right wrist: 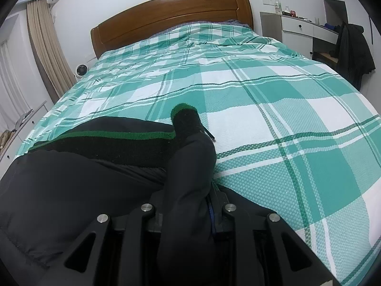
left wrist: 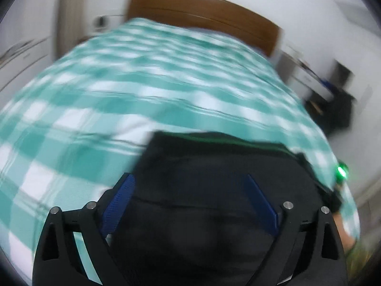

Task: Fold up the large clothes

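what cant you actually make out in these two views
- Left wrist view: motion blur smears the plaid bedspread, the headboard and the things by the wall.
- Left wrist view: the black jacket fills the span between the left gripper's open fingers; contact is unclear.
- Right wrist view: jacket fabric hides the right gripper's fingertips.
- Right wrist view: items on the white dresser are too small.
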Demonstrator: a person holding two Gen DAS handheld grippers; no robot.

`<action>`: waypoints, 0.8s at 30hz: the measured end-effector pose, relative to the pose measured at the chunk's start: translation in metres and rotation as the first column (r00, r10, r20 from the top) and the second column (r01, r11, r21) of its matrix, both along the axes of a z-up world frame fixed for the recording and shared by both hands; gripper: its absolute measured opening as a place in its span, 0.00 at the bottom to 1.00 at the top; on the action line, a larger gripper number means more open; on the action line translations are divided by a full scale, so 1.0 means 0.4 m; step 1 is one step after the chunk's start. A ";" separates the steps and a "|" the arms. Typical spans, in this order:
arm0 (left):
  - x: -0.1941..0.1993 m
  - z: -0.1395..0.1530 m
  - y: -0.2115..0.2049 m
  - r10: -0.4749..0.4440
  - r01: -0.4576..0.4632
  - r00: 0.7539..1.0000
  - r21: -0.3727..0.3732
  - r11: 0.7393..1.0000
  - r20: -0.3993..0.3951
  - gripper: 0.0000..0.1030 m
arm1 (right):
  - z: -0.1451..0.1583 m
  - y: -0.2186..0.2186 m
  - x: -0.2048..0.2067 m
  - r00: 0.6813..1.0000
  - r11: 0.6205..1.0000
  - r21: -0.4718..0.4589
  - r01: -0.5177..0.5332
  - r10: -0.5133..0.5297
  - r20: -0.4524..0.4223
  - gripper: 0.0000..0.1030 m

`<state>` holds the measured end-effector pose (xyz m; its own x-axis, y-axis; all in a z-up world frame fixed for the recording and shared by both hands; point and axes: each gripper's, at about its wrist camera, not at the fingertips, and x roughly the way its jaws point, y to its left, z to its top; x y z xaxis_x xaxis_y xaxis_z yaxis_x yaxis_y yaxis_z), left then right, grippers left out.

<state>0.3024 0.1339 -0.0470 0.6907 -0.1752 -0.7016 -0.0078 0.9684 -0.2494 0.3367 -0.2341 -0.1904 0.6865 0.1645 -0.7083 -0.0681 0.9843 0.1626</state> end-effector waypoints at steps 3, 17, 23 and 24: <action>0.071 -0.014 -0.118 -0.086 0.086 0.996 0.025 0.996 -0.019 0.91 | 0.034 -0.006 0.009 0.996 1.000 -0.004 -0.018 0.017 -0.083 0.26; 0.243 -0.258 -0.258 -0.081 0.085 0.995 0.087 0.993 -0.054 0.99 | -0.001 -0.095 -0.043 0.999 0.942 0.334 -0.019 0.008 0.034 0.57; 0.276 -0.294 -0.275 -0.081 0.082 0.997 0.118 0.990 -0.015 0.99 | -0.023 -0.092 -0.033 0.998 0.942 0.335 0.009 -0.028 0.053 0.57; 0.279 -0.297 -0.274 -0.082 0.083 0.997 0.114 0.990 -0.012 0.99 | -0.026 -0.092 -0.030 0.998 0.943 0.334 0.012 -0.031 0.052 0.57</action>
<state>0.4141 0.0242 -0.1658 0.6721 -0.1498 -0.7251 0.0723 0.9879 -0.1371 0.3246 -0.2708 -0.2008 0.7295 0.3690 -0.5759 -0.0658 0.8759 0.4779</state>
